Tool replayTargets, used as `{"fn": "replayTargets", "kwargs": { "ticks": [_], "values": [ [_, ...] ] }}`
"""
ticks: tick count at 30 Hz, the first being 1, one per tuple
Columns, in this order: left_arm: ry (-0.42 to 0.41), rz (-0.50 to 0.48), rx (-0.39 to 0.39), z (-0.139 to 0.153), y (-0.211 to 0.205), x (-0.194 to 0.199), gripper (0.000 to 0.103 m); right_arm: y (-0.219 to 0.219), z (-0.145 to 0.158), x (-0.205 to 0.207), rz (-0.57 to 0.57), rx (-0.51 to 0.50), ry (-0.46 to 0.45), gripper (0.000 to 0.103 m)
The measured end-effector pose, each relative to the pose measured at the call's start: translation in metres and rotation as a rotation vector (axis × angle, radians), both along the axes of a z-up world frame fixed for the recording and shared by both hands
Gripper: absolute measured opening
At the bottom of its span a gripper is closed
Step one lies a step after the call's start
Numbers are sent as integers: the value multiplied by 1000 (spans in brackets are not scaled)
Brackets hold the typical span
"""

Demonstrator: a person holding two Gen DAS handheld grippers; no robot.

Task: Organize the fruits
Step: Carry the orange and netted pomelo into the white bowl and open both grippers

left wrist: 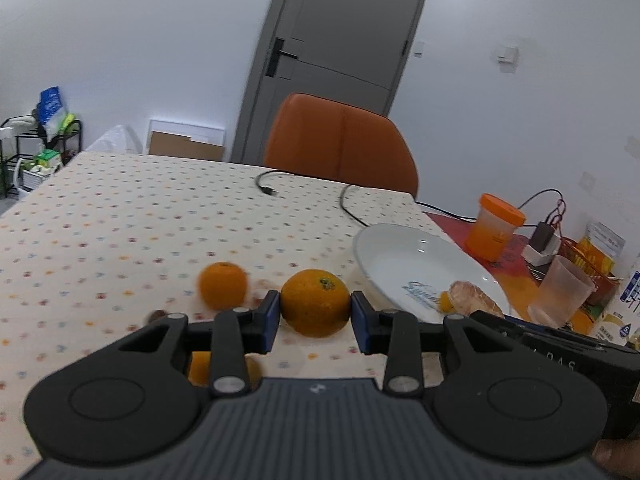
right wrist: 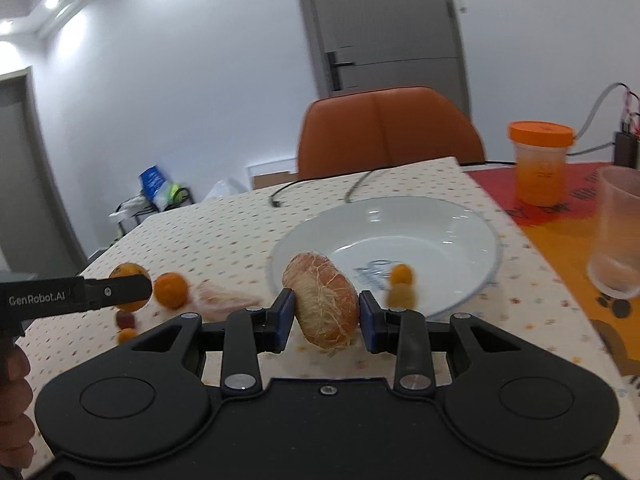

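My left gripper [left wrist: 315, 320] is shut on an orange [left wrist: 315, 303] and holds it just above the dotted tablecloth, left of the white plate [left wrist: 400, 256]. A second orange [left wrist: 223, 285] lies to its left. My right gripper [right wrist: 326, 318] is shut on a peeled citrus piece [right wrist: 324, 300] at the near rim of the plate [right wrist: 452, 220]. A small kumquat [right wrist: 401, 274] lies in the plate. In the right wrist view the left gripper [right wrist: 120, 290] shows at the left, with an orange [right wrist: 171, 290], another peeled segment [right wrist: 224, 300] and small fruits [right wrist: 126, 326] on the cloth.
An orange-lidded jar [right wrist: 540, 164] and a clear plastic cup [right wrist: 618, 232] stand right of the plate on a red mat. A black cable [left wrist: 268, 186] lies across the far tabletop. An orange chair [left wrist: 340, 144] stands behind the table.
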State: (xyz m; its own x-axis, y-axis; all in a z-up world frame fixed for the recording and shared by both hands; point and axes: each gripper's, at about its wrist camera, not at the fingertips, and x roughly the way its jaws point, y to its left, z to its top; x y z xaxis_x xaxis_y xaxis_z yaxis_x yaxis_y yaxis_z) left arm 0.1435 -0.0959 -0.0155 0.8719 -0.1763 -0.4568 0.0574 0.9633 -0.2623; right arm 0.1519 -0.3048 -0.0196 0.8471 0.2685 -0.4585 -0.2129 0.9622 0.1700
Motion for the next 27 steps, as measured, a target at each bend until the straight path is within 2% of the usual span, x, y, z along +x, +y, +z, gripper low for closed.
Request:
{"fn": "replayTargets", "kwargs": {
  "ticks": [9, 18, 20, 24, 27],
  "values": [
    [-8, -62, 19, -3, -38, 22, 36, -38, -6, 9, -86, 34, -5, 33],
    [9, -90, 24, -10, -60, 40, 36, -56, -15, 22, -132, 59, -2, 33],
    [9, -98, 28, -10, -64, 44, 36, -59, -14, 25, -138, 82, -17, 36],
    [3, -114, 42, -11, -72, 47, 36, -62, -12, 21, -145, 97, -47, 54],
    [13, -118, 44, -14, -76, 50, 36, -64, -12, 14, -151, 103, -45, 55]
  ]
}}
